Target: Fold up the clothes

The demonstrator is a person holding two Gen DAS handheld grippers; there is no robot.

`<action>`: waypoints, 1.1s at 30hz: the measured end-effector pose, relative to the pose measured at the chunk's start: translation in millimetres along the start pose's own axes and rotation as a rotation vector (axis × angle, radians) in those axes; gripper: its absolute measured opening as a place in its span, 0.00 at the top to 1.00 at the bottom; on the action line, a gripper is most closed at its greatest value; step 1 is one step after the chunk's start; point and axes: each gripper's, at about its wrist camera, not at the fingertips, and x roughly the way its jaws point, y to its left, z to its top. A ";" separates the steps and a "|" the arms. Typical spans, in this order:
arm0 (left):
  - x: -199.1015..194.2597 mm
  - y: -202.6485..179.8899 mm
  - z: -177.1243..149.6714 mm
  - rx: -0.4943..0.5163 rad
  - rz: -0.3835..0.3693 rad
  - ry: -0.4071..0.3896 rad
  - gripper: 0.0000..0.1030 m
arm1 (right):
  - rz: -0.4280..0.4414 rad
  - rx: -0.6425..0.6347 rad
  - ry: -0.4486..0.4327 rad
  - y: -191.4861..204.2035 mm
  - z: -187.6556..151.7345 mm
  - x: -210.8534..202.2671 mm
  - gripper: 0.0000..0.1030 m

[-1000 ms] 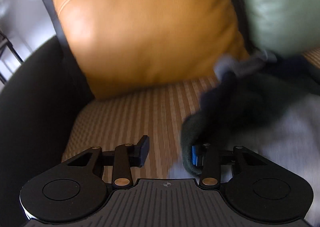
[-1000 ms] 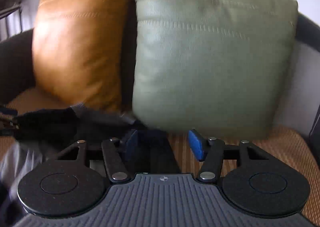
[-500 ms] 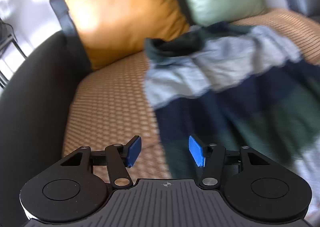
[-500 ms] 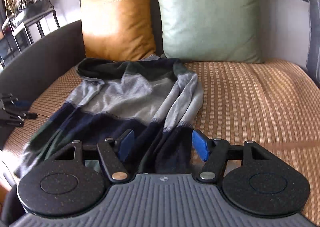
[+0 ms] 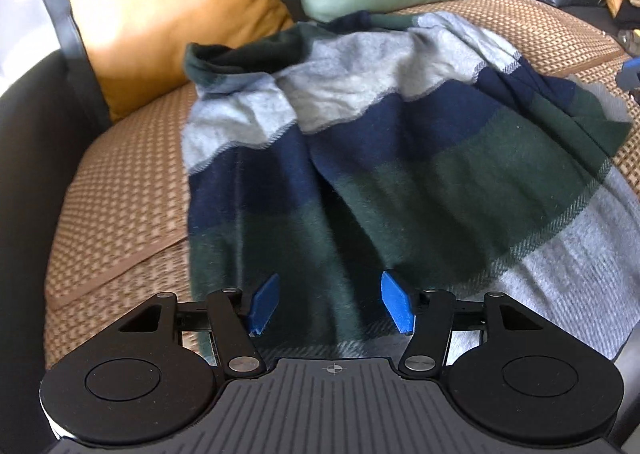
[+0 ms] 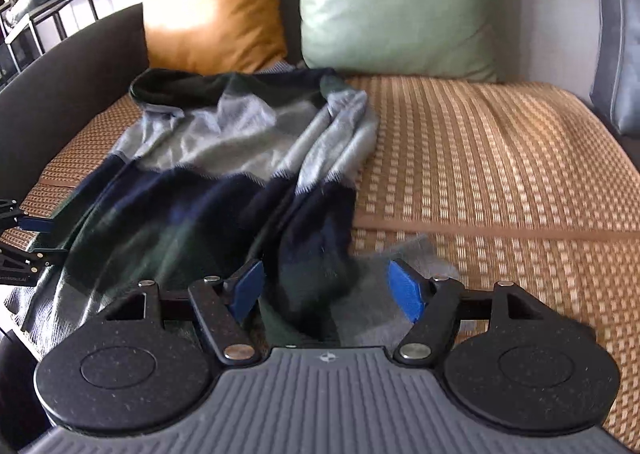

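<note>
A striped sweater (image 5: 380, 141) in grey, navy and dark green lies spread and rumpled on the sofa seat, its collar toward the cushions and its hem toward me. It also shows in the right wrist view (image 6: 208, 181), with one sleeve lying down its right side. My left gripper (image 5: 330, 304) is open and empty, just above the hem on the left side. My right gripper (image 6: 326, 290) is open and empty over the sleeve cuff and hem on the right side. The left gripper also shows at the left edge of the right wrist view (image 6: 20, 242).
The sofa seat has a woven tan mat (image 6: 500, 157). An orange cushion (image 6: 208, 1) and a green cushion (image 6: 396, 1) lean on the backrest. A dark armrest (image 5: 28, 157) is at left. A dark grey cushion (image 6: 620, 33) stands at far right. A metal shelf (image 6: 44, 9) stands behind the left armrest.
A second ago both grippers were up by the cushions with the sweater bunched near them. Both have pulled back toward the hem, and the sweater now lies spread on the seat.
</note>
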 end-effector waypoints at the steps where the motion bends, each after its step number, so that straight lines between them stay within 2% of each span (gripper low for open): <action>1: 3.5 0.4 0.1 -0.007 -0.006 0.004 0.71 | 0.000 0.003 0.003 -0.6 -1.9 1.4 0.29; 2: 6.9 3.6 0.6 -0.029 -0.015 0.018 0.96 | -0.001 0.007 0.007 -1.3 -3.7 2.8 0.29; 3: 6.9 9.6 0.8 -0.070 -0.022 0.027 1.00 | -0.003 0.007 0.010 -1.5 -4.6 3.5 0.29; 6: -11.1 36.3 -0.1 -0.201 -0.037 -0.022 1.00 | -0.007 0.003 0.016 -2.3 -6.4 4.7 0.29; 8: -36.3 56.7 -0.9 -0.240 0.021 -0.080 1.00 | -0.011 -0.006 0.015 -2.7 -6.2 4.2 0.29; 11: -71.3 99.3 -0.8 -0.289 0.189 -0.139 1.00 | -0.019 -0.017 0.022 -4.5 -3.8 6.5 0.29; 14: -95.9 158.6 -5.3 -0.399 0.387 -0.153 1.00 | -0.023 -0.023 0.029 -5.1 -3.3 8.0 0.29; 17: -102.5 216.6 -12.2 -0.498 0.618 -0.118 1.00 | -0.019 -0.041 0.043 -4.2 -4.1 9.1 0.29; 20: -88.6 256.6 -22.1 -0.567 0.832 -0.025 1.00 | -0.020 -0.068 0.061 -2.1 -5.5 10.4 0.29; 22: -66.9 266.3 -29.9 -0.593 0.870 0.075 0.99 | -0.022 -0.085 0.070 -1.0 -6.1 11.3 0.29; 23: -56.1 271.2 -33.8 -0.606 0.889 0.125 0.95 | -0.021 -0.092 0.075 -0.8 -6.2 11.8 0.29; 24: -46.2 273.1 -37.0 -0.607 0.901 0.164 0.86 | -0.021 -0.099 0.081 -0.6 -6.5 12.4 0.29; 25: -39.0 266.7 -38.3 -0.578 0.892 0.173 0.67 | -0.022 -0.108 0.087 -0.3 -6.5 13.3 0.28; 26: -33.7 258.4 -37.9 -0.550 0.877 0.182 0.59 | -0.024 -0.122 0.092 0.5 -6.4 13.6 0.28; 27: -30.9 251.1 -36.9 -0.534 0.856 0.191 0.46 | -0.026 -0.136 0.098 1.3 -6.3 14.0 0.28; 30: -39.0 230.7 -30.0 -0.511 0.771 0.145 0.44 | 0.001 -0.198 0.113 4.2 -5.0 15.3 0.25; 33: -55.2 220.4 -21.8 -0.504 0.729 0.090 0.39 | 0.043 -0.257 0.152 7.4 -5.9 20.9 0.25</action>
